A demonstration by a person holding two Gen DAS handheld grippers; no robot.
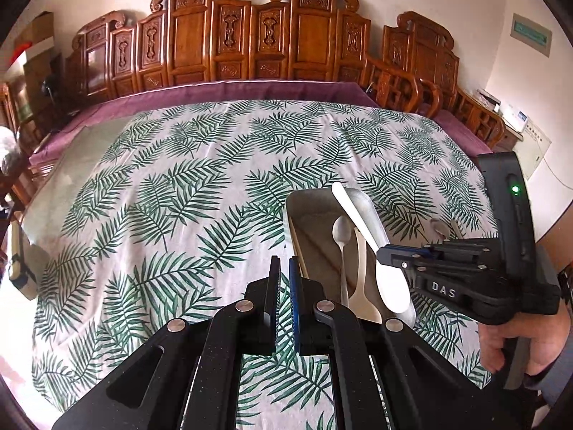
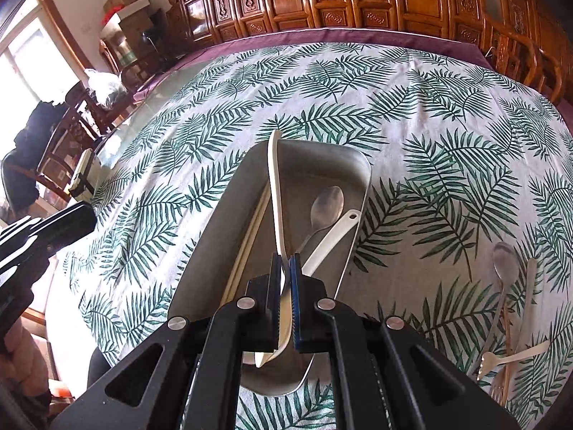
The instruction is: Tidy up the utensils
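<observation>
Already three utensils lie in the tray (image 2: pixel 358 165); right gripper (image 2: pixel 284 268) fingers clamp a white spoon (image 2: pixel 274 193) above it, left gripper (image 1: pixel 284 272) fingers together, more utensils (image 2: pixel 508 308) beside it.

Daylight fills both views, bright and even. In the right wrist view a window (image 2: pixel 25 46) at the upper left is blown out to white, and the light comes from that side. The metal tray (image 2: pixel 211 251) carries soft glare on its wall. Shadows on the tablecloth (image 1: pixel 161 186) are faint. Fisheye distortion bows the carved wooden panels (image 1: pixel 250 39) and darkens the corners. Focus is sharp in the centre, softer at the rims.
</observation>
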